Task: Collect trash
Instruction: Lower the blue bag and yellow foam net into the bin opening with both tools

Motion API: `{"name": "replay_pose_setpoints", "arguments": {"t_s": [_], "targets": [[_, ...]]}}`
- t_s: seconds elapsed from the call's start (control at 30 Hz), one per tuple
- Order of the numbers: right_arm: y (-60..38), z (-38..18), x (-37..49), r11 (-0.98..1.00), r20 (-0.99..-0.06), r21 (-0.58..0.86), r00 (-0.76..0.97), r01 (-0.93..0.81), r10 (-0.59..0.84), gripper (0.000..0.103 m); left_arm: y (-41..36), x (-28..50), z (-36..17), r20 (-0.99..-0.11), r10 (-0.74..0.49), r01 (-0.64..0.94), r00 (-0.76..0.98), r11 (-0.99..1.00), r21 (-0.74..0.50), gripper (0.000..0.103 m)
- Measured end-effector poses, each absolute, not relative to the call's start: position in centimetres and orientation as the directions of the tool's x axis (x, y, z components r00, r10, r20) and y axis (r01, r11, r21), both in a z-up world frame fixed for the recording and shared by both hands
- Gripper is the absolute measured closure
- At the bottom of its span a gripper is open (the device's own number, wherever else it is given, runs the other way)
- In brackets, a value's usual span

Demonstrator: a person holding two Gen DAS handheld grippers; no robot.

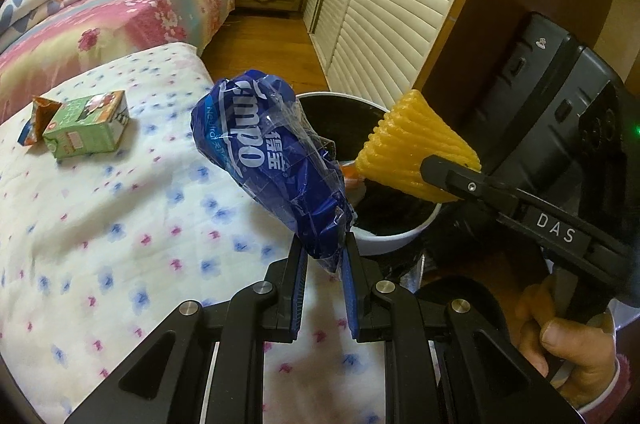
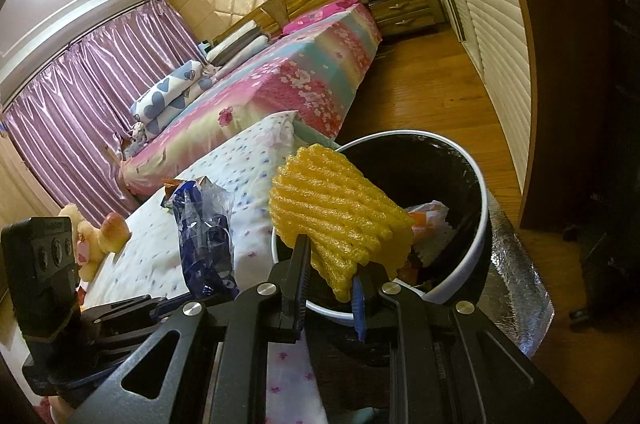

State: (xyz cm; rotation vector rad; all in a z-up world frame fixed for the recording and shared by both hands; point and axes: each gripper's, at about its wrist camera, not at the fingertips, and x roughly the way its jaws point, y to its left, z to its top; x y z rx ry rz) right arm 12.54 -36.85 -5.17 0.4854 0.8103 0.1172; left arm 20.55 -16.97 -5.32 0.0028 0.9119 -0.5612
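Over the bin: you hold two pieces of trash by their lower ends, so each can drop straight in.
Left gripper [image 1: 325, 256]: fingers clamped on the blue plastic tissue wrapper [image 1: 272, 159], at 9 o'clock of the rim, not yet over the mouth.
Right gripper [image 2: 332, 284]: fingers pinched on the yellow foam fruit net [image 2: 340, 207], over the mouth.
Trash bin [image 2: 478, 224]: white, black liner, beside the mattress edge; orange-white scraps inside.
Still out: green drink carton [image 1: 86, 129] on the floral mattress [image 1: 120, 224], 10 o'clock of the wrapper.
Writing: "mpo", "Neutral" on the wrapper; "DAS" on the right gripper's finger.
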Motion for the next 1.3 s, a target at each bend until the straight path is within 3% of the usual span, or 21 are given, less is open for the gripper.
{"name": "replay_pose_setpoints", "arguments": {"t_s": [1.3], "targets": [[-39.7, -6.0, 14.3, 0.885, -0.702, 0.446, 0.666, 0.137, 0.251, 0.085, -20.9, 22.9, -6.3, -0.776, -0.445, 0.501, 0.447, 0.843, -0.195, 0.088]]}}
